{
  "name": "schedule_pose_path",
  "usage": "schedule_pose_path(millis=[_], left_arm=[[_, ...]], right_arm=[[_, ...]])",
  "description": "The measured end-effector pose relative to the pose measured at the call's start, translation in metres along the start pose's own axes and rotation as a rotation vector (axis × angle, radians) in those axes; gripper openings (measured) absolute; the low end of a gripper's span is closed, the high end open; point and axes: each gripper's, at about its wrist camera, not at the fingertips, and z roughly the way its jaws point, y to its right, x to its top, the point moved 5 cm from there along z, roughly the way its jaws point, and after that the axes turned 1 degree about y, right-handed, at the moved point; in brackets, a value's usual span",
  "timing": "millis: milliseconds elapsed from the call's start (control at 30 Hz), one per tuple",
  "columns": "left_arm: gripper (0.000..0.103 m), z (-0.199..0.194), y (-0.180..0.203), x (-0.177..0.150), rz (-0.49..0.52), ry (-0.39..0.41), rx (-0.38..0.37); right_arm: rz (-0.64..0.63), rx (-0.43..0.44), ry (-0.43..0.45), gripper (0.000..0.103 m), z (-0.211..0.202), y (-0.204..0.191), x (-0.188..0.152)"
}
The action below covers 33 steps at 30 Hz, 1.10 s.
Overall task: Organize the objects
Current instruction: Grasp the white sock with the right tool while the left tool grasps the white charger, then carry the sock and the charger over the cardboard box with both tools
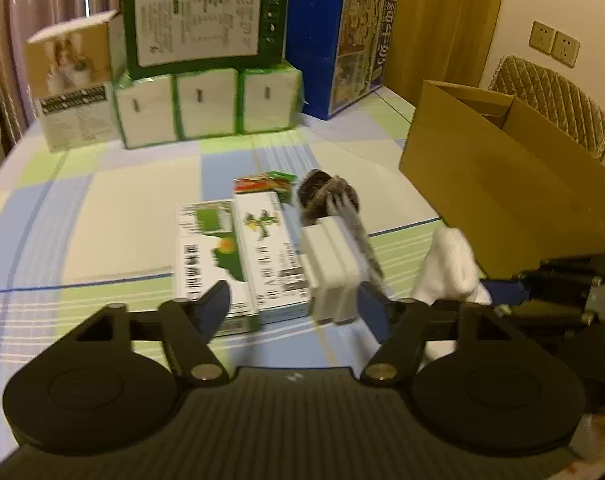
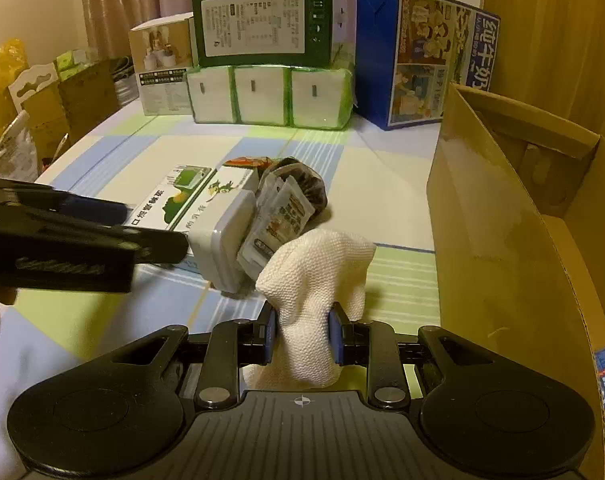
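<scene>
On the checked tablecloth [image 2: 114, 152], the open cardboard box [image 2: 498, 216] is my landmark, and it is the largest thing near me. Left of that box I hold my right gripper [image 2: 302, 336] low and level, its blue pads clenched on a white cloth [image 2: 318, 268] that bulges up past them. Farther left of the box, my left gripper [image 1: 298, 308] reaches toward the pile, jaws spread wide and released, gripping nothing. Left of the box lie two flat green-and-white cartons [image 2: 182, 200] side by side, one white case [image 2: 222, 240] on edge, and one printed sachet [image 2: 278, 220] leaning against that case.
</scene>
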Motion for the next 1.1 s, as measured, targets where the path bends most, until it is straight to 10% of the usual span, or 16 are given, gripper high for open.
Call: schedule_pose_path(millis=[600,1100], left_arm=[[0.023,0.023,0.024,0.002,0.038,-0.023,0.013],[0.036,-0.036,0.026,-0.051,0.100,-0.053,0.069]], right_arm=[[0.009,0.045,-0.004,0.024,-0.002,-0.002,-0.002],[0.007,0.068,-0.010,0.024,-0.019,-0.015,-0.013]])
